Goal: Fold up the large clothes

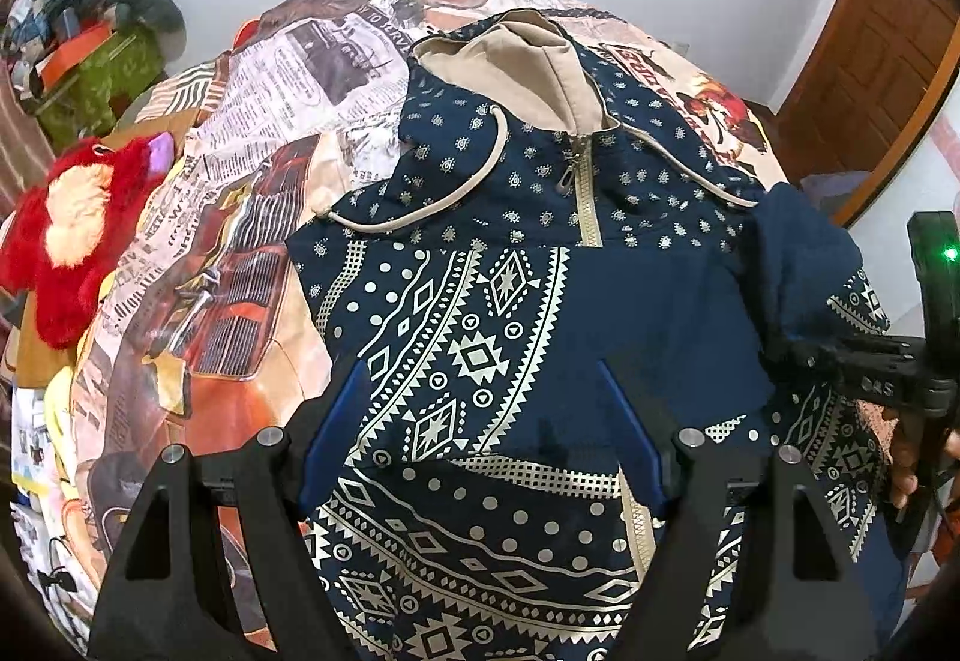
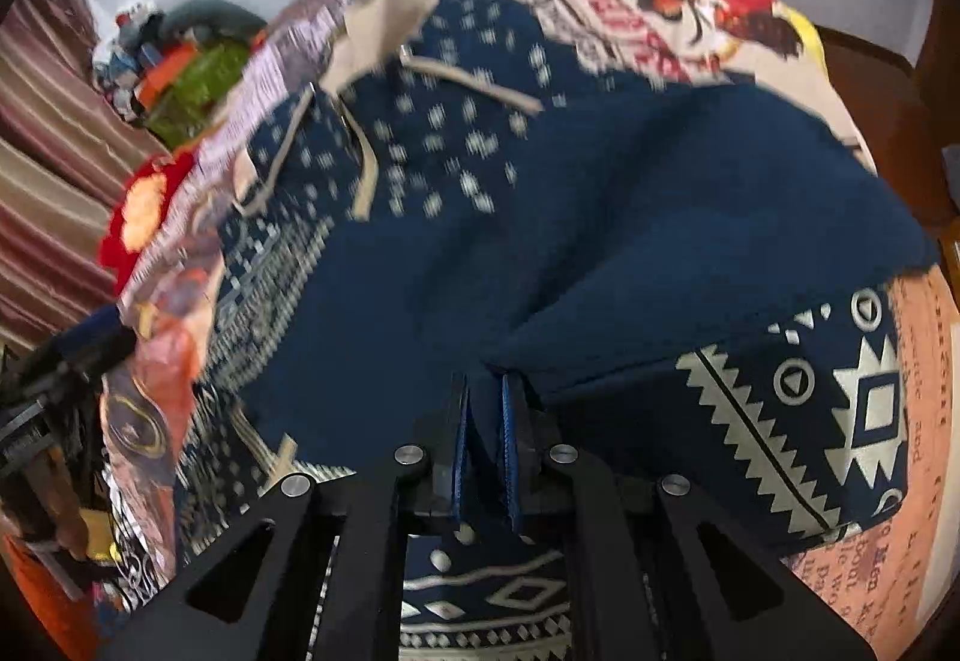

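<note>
under the hand-held gripper, hoodie

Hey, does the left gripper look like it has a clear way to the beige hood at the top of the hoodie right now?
Probably yes. The left gripper hovers open over the hoodie front, and nothing lies between it and the beige hood. The right gripper holds fabric off to the side.

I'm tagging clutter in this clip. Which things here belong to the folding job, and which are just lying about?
Part of the job:
- navy patterned hoodie
- its sleeve, pinched in the right gripper
- left gripper, open above the hoodie

Lying about:
- red plush toy
- printed bedspread
- green box of odds and ends
</note>
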The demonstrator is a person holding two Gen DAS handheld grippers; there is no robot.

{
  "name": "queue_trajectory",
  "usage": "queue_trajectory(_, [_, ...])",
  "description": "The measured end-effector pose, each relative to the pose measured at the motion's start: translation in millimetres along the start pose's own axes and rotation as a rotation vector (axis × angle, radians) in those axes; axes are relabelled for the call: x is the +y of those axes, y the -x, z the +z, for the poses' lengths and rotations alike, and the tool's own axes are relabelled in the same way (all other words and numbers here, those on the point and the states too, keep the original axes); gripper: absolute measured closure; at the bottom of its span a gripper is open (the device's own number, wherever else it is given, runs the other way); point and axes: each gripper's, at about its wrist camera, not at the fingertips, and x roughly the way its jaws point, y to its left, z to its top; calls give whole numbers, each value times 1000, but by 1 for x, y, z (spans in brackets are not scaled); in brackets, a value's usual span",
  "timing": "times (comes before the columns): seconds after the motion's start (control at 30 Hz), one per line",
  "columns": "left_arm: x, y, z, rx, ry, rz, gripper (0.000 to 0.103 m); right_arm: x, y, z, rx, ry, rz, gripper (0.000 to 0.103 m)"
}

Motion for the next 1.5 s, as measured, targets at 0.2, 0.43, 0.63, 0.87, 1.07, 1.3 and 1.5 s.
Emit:
queue_trajectory(0.2, [-20, 4, 8, -8, -18, -15, 27, 4, 34, -8, -32, 53, 34, 42])
queue_trajectory(0.43, [-82, 18, 30, -50, -141, -48, 27, -5, 103, -14, -197, 128, 1, 39])
queue_trajectory(0.63, [-165, 7, 52, -48, -282, -89, 27, -60, 148, -24, -296, 75, -86, 35])
queue_trajectory(0.87, [-266, -37, 69, 12, -428, -143, 27, -125, 177, -40, -350, 26, -223, 34])
queue_trajectory(1.07, [-327, -83, 69, 93, -504, -174, 27, -165, 170, -48, -335, -42, -238, 34])
queue_trajectory(1.3, [-362, -133, 58, 117, -617, -56, 31, -186, 144, -52, -301, -77, -233, 34])
queue_trajectory(1.5, [-360, -134, 64, 72, -615, -25, 79, -195, 134, -50, -290, -105, -215, 34])
